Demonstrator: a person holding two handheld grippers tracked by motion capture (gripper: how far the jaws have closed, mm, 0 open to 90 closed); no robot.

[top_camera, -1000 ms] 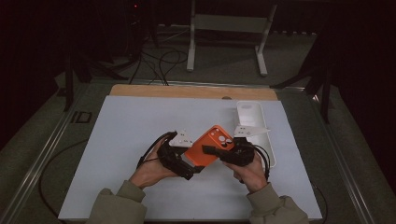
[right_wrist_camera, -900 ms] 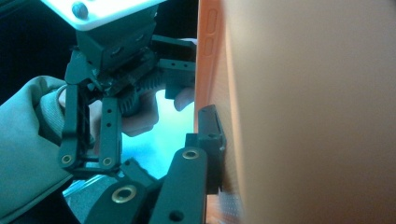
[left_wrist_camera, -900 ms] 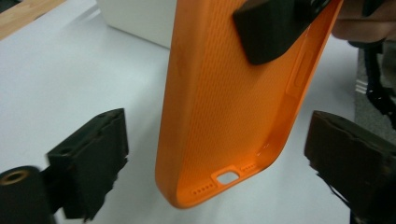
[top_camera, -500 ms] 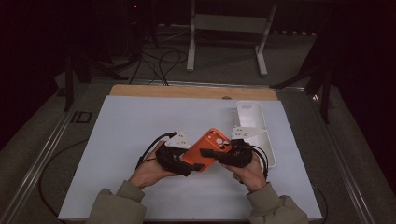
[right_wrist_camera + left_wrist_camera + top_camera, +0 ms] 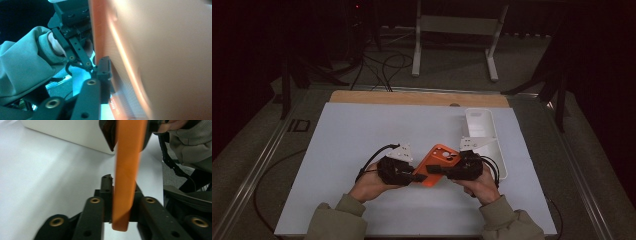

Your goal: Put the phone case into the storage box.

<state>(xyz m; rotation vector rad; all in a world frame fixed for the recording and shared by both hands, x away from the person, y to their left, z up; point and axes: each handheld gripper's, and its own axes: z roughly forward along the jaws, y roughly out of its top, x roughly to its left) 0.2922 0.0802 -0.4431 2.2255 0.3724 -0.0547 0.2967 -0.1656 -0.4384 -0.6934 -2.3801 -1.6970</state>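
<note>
light: dim, dark surround | blur: soft close-ups, gripper views

An orange phone case (image 5: 439,164) with a camera cutout, tilted above the white table

To my left and ahead, the white counter (image 5: 362,130) lies bare, so I could sweep there freely. On my right the white tray (image 5: 484,132) stands just beside my right gripper (image 5: 434,170), blocking sideways passage there.
</note>
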